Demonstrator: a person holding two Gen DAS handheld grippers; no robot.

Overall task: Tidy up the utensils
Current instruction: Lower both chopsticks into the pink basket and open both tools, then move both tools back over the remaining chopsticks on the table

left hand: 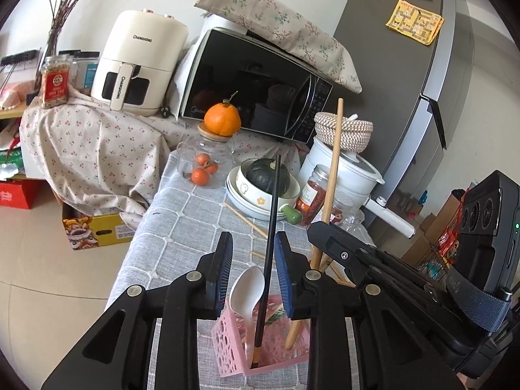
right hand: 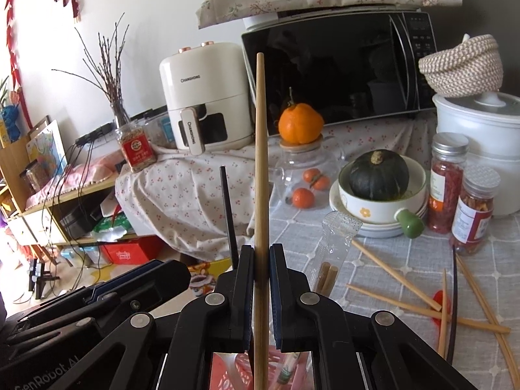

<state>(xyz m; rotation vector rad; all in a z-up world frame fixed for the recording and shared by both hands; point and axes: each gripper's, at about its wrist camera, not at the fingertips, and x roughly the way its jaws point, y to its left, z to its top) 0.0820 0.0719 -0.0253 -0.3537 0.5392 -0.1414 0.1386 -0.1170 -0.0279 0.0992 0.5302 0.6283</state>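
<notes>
A pink perforated utensil basket (left hand: 260,351) stands on the grey checked tablecloth (left hand: 195,214) just below both grippers. It holds a white spoon (left hand: 247,289) and a black chopstick (left hand: 271,227) that stands upright. My left gripper (left hand: 253,243) is open, its fingers either side of the black chopstick, not touching it. My right gripper (right hand: 261,250) is shut on a bamboo chopstick (right hand: 260,149), held upright with its lower end in the basket (right hand: 227,373). The same chopstick shows in the left wrist view (left hand: 333,169).
Several loose bamboo chopsticks (right hand: 396,276) and a black one (right hand: 455,299) lie on the cloth to the right. A wrapped pair (right hand: 328,260) stands close by. Behind are bowls with a squash (right hand: 378,175), spice jars (right hand: 447,182), a glass jar (right hand: 302,175), microwave (right hand: 341,68) and air fryer (right hand: 204,97).
</notes>
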